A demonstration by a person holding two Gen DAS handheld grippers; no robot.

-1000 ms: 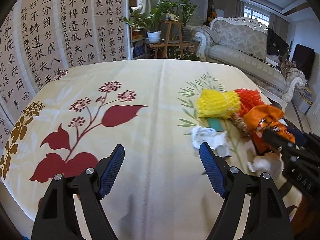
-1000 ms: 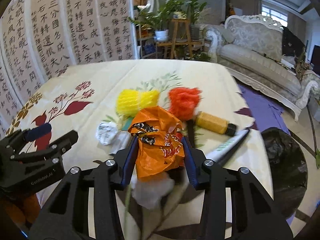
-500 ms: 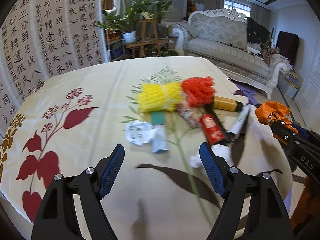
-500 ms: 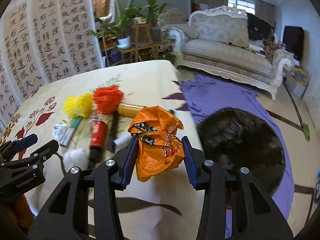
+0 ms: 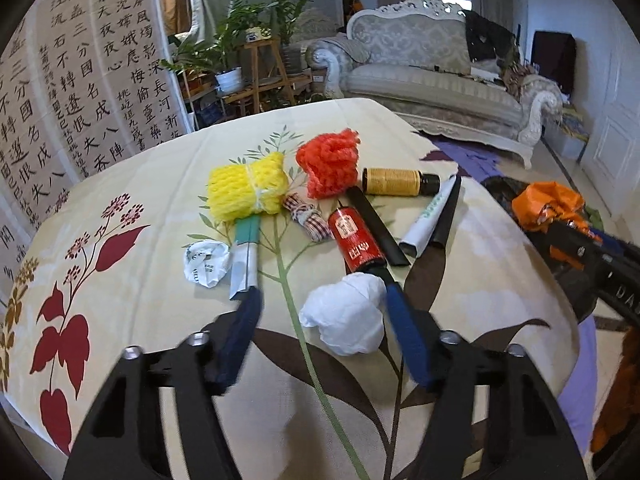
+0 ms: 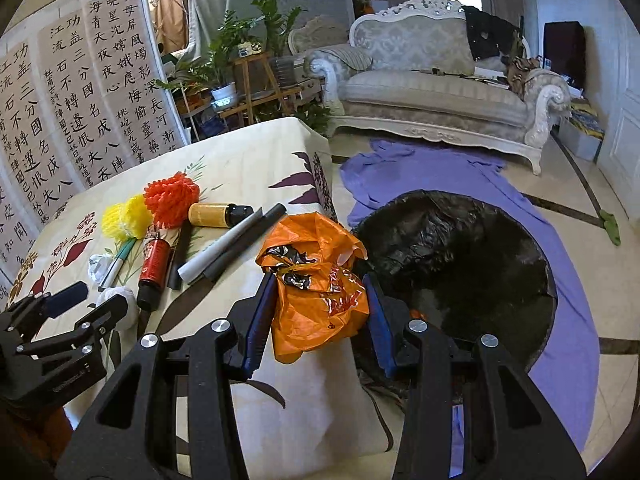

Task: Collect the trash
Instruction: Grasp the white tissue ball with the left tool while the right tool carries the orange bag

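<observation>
My left gripper [image 5: 324, 320] straddles a crumpled white tissue [image 5: 344, 316] on the floral tablecloth [image 5: 160, 312]. Its jaws are closing: the right pad is at the tissue's side and the blurred left pad is still apart from it. My right gripper [image 6: 318, 280] is shut on a crumpled orange plastic bag [image 6: 320, 256], held over the table's right edge beside a bin lined with a black bag [image 6: 460, 268]. That bag [image 5: 544, 204] also shows at the right of the left wrist view. More trash lies beyond the tissue: a red can [image 5: 356, 240] and a crumpled paper [image 5: 206, 264].
Further back on the cloth are a yellow foam net [image 5: 246, 188], an orange-red foam net [image 5: 330, 162], an amber bottle [image 5: 394, 181], a checked bundle [image 5: 306, 218] and white and black tubes [image 5: 432, 216]. A purple cloth [image 6: 420, 176] covers the floor before a sofa [image 6: 432, 96].
Both hands swung right. The left gripper came from bare cloth to the white tissue and its jaws narrowed. The right gripper carried the orange bag from over the trash pile to the table's edge by the bin.
</observation>
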